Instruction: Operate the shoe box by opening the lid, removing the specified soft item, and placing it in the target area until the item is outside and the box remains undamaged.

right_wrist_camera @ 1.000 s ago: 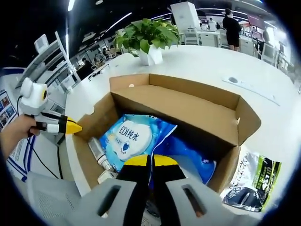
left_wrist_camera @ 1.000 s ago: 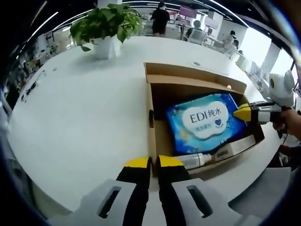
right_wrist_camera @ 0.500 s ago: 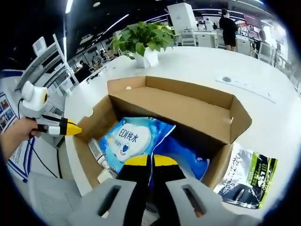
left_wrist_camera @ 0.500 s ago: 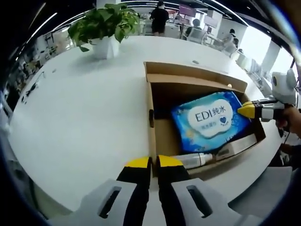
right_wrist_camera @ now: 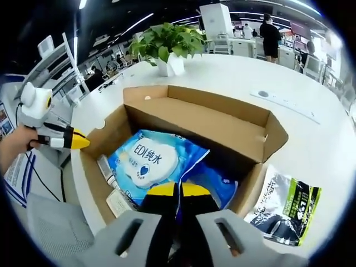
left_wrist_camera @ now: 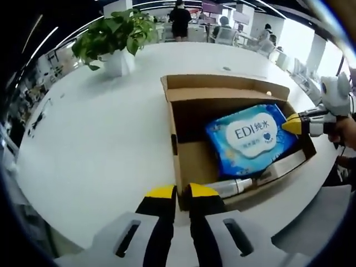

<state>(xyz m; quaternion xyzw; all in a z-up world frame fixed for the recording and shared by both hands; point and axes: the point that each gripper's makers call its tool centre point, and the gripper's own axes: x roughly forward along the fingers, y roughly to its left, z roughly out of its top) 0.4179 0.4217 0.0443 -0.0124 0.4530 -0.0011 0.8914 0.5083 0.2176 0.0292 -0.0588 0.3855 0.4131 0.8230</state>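
An open office lies behind a large white tabotop. In the left gripper view the tabletop [left_wrist_camera: 100, 139] carries one potted plant [left_wrist_camera: 114, 39] at the far side and one open cardboard shoe box [left_wrist_camera: 189, 161]. Several people stand far back, too small to make out. Inside the box lies one blue wipes pack [left_wrist_camera: 250, 138], tilted, with a small bottle [left_wrist_camera: 231, 187] and a flat white item [left_wrist_camera: 283, 168] along the near wall; what the flat item is cannot be told. The left gripper [left_wrist_camera: 177, 193] hovers at the box's near corner, its yellow-tipped jaws nearly together, holding nothing. The right gripper [left_wrist_camera: 292, 124] enters from the right, its tip at the pack's edge.

In the right gripper view the shoe box [right_wrist_camera: 222, 125] has its flap standing at the far side. The right gripper [right_wrist_camera: 178, 190] has its jaws closed on the near edge of the wipes pack [right_wrist_camera: 147, 161], which remains inside the box; part of the pack is hidden behind the jaws. One green-and-white pouch [right_wrist_camera: 283, 203] lies on the tabletop [right_wrist_camera: 311, 139] just beside the box. The left gripper [right_wrist_camera: 78, 143] is held by a hand [right_wrist_camera: 14, 147], which is cut off at the edge.
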